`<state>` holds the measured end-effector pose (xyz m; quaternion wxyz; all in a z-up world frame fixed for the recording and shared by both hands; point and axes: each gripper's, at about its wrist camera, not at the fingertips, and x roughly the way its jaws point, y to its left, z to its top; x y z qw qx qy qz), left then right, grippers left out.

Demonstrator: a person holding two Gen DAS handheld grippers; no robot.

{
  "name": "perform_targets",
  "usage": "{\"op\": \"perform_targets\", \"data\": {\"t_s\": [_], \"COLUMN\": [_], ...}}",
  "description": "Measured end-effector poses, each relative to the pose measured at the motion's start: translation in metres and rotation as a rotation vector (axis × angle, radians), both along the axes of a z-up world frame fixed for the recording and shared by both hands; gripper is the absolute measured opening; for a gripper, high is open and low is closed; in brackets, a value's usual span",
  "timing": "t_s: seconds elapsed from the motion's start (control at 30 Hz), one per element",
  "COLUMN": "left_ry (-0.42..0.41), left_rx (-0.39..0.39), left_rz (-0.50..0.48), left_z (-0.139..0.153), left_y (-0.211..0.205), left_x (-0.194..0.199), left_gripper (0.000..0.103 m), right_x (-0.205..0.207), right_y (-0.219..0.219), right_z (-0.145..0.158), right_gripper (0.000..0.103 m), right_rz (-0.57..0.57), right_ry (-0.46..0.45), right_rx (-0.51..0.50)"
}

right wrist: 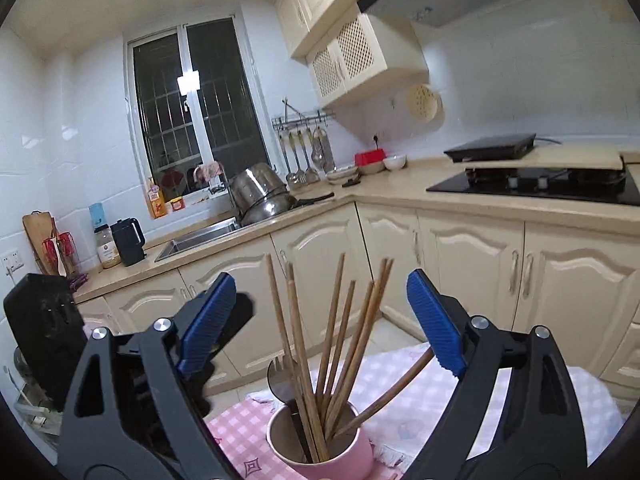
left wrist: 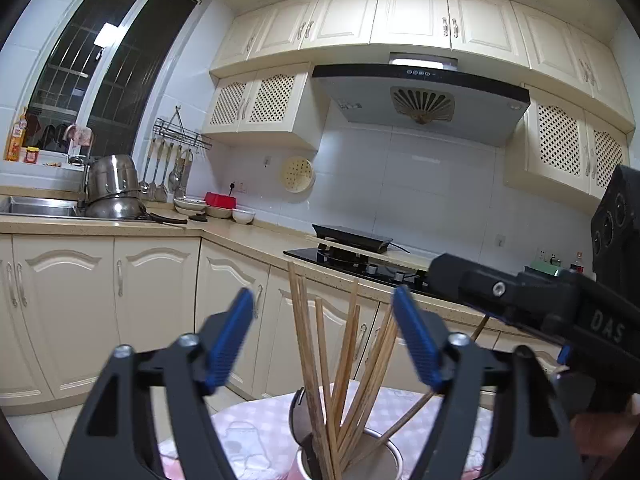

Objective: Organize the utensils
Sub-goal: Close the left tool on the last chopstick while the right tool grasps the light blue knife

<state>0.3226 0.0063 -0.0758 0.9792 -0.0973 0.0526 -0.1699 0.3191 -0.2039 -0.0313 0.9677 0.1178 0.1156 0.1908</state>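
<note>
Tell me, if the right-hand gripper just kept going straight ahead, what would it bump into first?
Most likely the bundle of wooden chopsticks standing in the pink cup. They rise right between the open right gripper and its blue pads, though how near they are is hard to judge in this view.

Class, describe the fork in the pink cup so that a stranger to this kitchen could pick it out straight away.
Start at the table with the pink checked cloth and find the pink cup standing on it. The cup holds a bundle of wooden chopsticks and, at its left side, the fork. The fork is the only dark metal piece, much shorter than the chopsticks.
</note>
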Motion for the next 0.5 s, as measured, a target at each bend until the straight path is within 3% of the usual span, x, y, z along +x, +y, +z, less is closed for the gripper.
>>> {"op": "perform_targets", "data": {"t_s": [0.2, 0.37, 0.5], "left_ry": [-0.012, -0.001, 0.018], "left_rx": [0.017, 0.053, 0.081], "left_rz": [0.027, 0.034, 0.033], "left_z": [0.017, 0.024, 0.022], "left_y": [0.012, 0.013, 0.011], "left_x": [-0.033, -0.056, -0.069], "left_gripper": [0.093, 0.094, 0.094], "right_x": [-0.025, -0.045, -0.051], "right_y": [-0.017, -0.031, -0.045], "right_z": [0.012, 0.014, 0.007], "right_gripper": [0.095, 0.095, 0.095], "right_rz": [-0.04, -0.08, -0.134], "right_ry": [-0.016, 0.012, 0.1], "right_rx": [0.018, 0.006, -0.017]}}
